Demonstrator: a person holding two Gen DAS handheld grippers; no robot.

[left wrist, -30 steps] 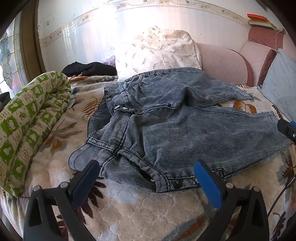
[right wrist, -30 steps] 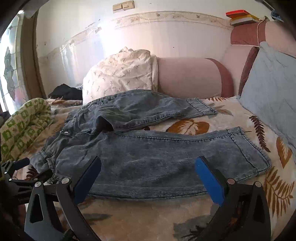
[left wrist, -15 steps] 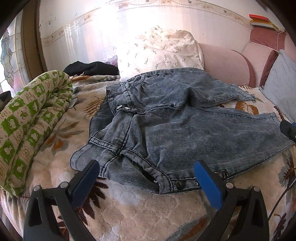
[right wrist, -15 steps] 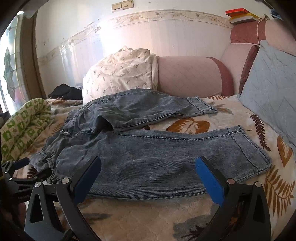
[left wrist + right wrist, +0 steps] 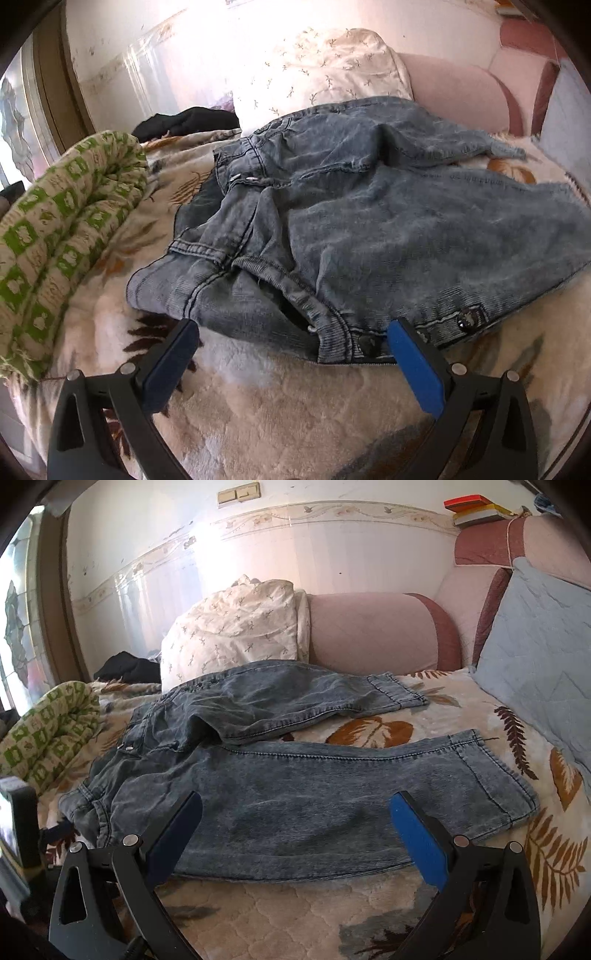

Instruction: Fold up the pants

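Left tool [image 5: 291, 330] and right tool [image 5: 295, 803], both spread wide, hover just before the pants [image 5: 295, 786].

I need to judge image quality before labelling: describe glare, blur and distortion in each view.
Left wrist view: strong window glare washes out the wall; jeans slightly motion-smeared, edges soft; fisheye bends the scene, dark corners. Right wrist view: sharper, jeans stitching readable; glare on the wall; the same barrel distortion curves the wall border.
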